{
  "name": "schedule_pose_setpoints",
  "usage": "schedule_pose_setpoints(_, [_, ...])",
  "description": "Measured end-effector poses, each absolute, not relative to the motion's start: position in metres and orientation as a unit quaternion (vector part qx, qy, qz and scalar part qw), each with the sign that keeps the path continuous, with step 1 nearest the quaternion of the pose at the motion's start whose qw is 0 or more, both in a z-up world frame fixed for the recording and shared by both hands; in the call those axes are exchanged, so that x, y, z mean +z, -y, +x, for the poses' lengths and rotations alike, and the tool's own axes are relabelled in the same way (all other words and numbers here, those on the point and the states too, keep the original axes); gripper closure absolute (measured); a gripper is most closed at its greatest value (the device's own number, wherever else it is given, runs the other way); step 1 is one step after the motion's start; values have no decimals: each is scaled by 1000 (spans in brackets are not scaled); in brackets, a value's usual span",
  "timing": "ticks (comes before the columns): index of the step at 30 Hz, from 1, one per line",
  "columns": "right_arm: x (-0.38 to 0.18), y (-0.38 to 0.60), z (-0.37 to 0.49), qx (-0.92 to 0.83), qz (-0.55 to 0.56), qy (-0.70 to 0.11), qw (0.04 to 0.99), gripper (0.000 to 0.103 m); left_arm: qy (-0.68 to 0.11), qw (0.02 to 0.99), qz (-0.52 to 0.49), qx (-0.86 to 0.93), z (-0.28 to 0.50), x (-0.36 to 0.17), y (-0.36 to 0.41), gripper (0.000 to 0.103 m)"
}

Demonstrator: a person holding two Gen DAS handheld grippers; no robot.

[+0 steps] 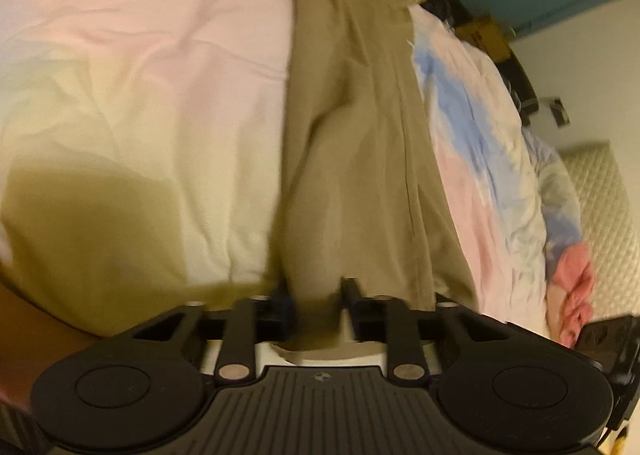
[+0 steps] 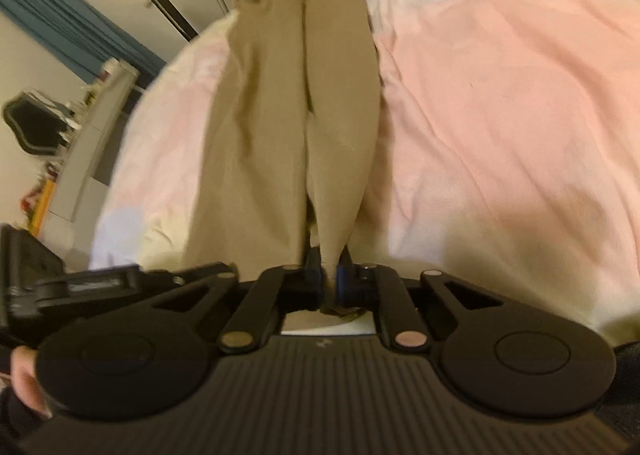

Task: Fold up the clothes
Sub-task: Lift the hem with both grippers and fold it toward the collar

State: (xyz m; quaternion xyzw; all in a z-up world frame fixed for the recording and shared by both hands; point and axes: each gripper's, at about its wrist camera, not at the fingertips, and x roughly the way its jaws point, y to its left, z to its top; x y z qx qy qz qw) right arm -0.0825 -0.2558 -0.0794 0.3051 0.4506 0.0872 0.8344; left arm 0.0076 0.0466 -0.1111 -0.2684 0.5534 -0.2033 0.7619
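Tan cloth trousers (image 1: pixel 352 127) stretch ahead of both claws over a pink bedsheet (image 1: pixel 160 55). Left gripper (image 1: pixel 318 295) and right gripper (image 2: pixel 329 275) each pinch them. Only the right view shows a grey shelf (image 2: pixel 92 135).

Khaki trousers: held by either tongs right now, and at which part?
Both. The right tongs are shut on a bunched near end of the khaki trousers; the left tongs grip the same near end. Hem or waistband cannot be told.
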Motion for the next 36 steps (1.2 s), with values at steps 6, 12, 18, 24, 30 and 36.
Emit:
schedule_pose_setpoints(6, [-58, 277, -81, 100, 382, -403, 826, 94, -492, 766, -351, -218, 4, -84, -71, 97])
schedule_pose_setpoints(12, [-15, 286, -78, 126, 421, -344, 830, 95, -415, 799, -367, -234, -7, -22, -90, 98])
schedule_pose_setpoints(18, [25, 287, -96, 155, 412, -310, 843, 95, -374, 822, -348, -252, -38, 19, -94, 98])
schedule_pose_setpoints(24, [27, 284, -143, 163, 387, -331, 845, 95, -393, 811, -353, -252, -93, 7, -111, 98])
schedule_pose_setpoints(30, [1, 291, -170, 157, 444, -337, 815, 95, -416, 801, -364, -232, -94, -1, -113, 98])
schedule_pose_setpoints(36, [8, 301, -109, 139, 450, -294, 832, 95, -398, 817, -352, -224, -8, 19, -90, 98])
